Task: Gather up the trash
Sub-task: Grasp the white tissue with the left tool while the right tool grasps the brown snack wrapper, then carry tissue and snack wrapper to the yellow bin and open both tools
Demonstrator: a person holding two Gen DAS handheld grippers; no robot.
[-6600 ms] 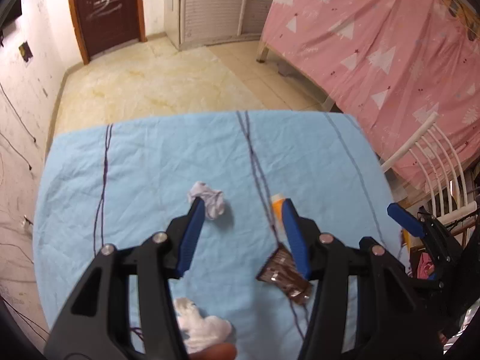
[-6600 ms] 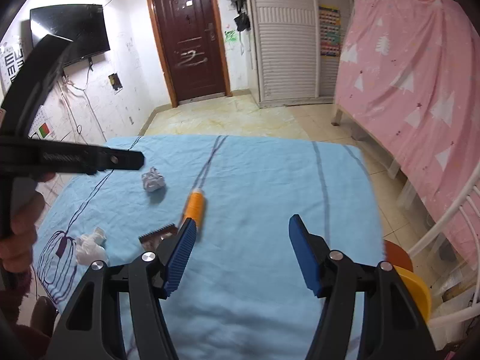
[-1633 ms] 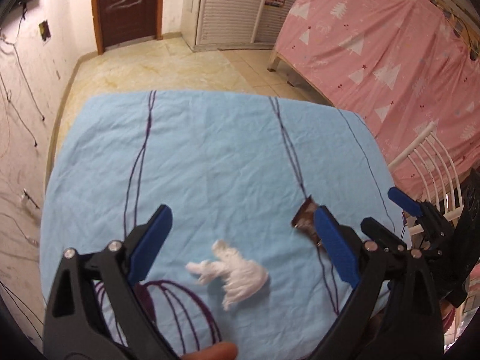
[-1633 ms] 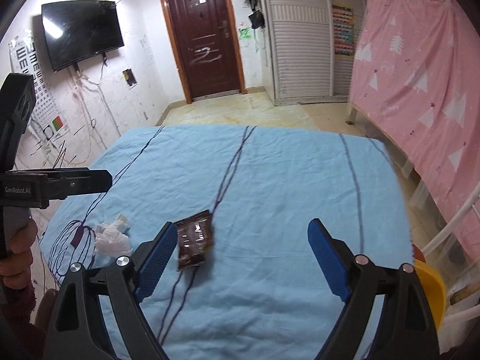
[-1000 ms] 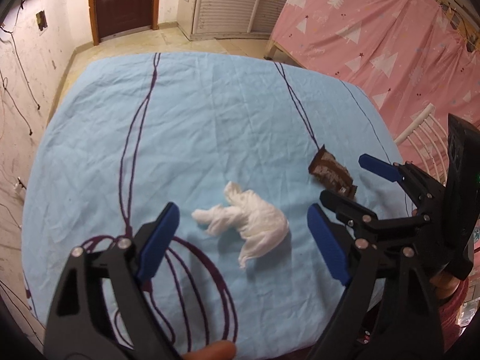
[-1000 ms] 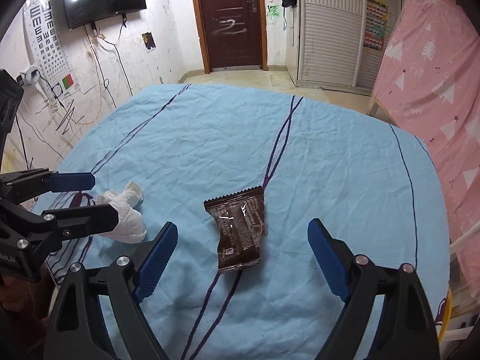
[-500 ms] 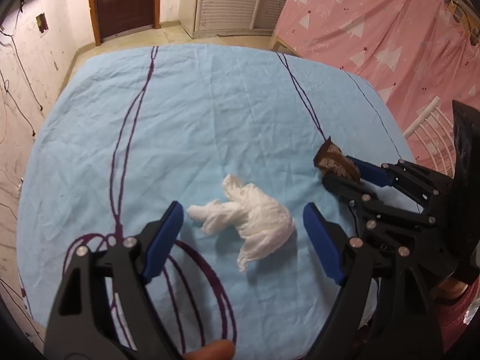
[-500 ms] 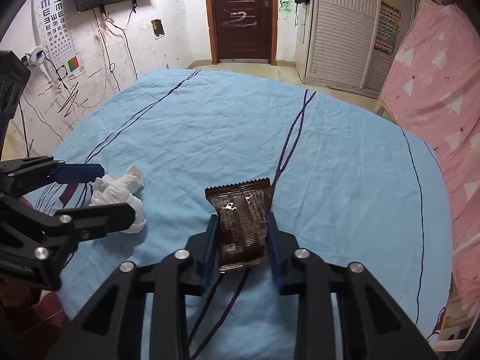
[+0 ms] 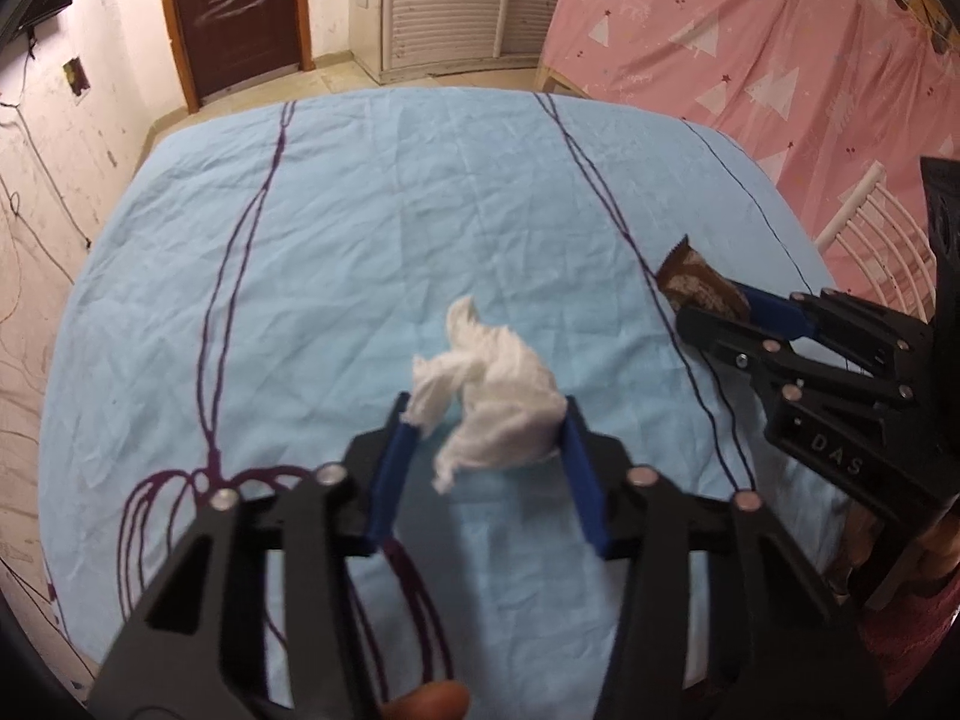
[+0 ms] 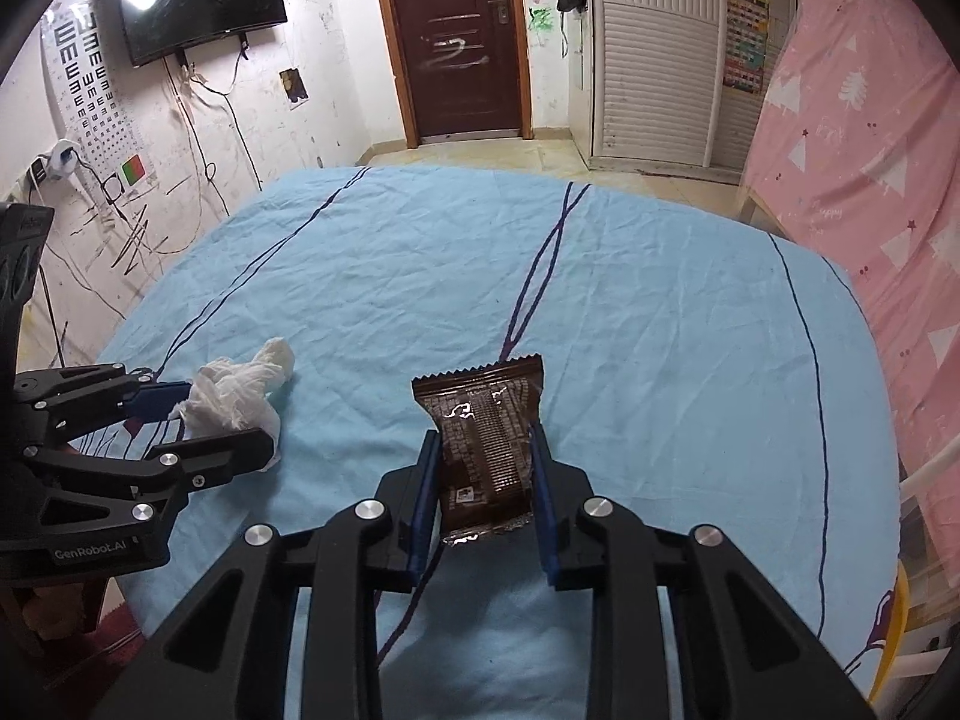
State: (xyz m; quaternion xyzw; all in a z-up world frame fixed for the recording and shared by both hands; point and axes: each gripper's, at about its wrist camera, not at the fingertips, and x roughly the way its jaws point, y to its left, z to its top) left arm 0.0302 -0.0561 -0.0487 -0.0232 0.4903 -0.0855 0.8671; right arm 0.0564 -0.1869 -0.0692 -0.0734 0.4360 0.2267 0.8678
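Closing left hand-held gripper [image 9: 487, 420] on tissue [image 9: 492, 396], right hand-held gripper [image 10: 485, 450] clamping wrapper [image 10: 485, 438]

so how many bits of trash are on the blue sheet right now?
2. A crumpled white tissue sits between the pads of the closing left gripper. A brown snack wrapper is clamped in the right gripper. Anything below the grippers' frames would be hidden.

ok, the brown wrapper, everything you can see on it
The brown wrapper is a glossy, dark brown foil-like snack packet with pale print, a white mark near the middle and serrated end seams. It looks flat and sealed, lengthwise along the right gripper, its far end sticking out beyond the blue fingers, which press both long edges. Blue sheet lies under it; whether it touches is unclear.
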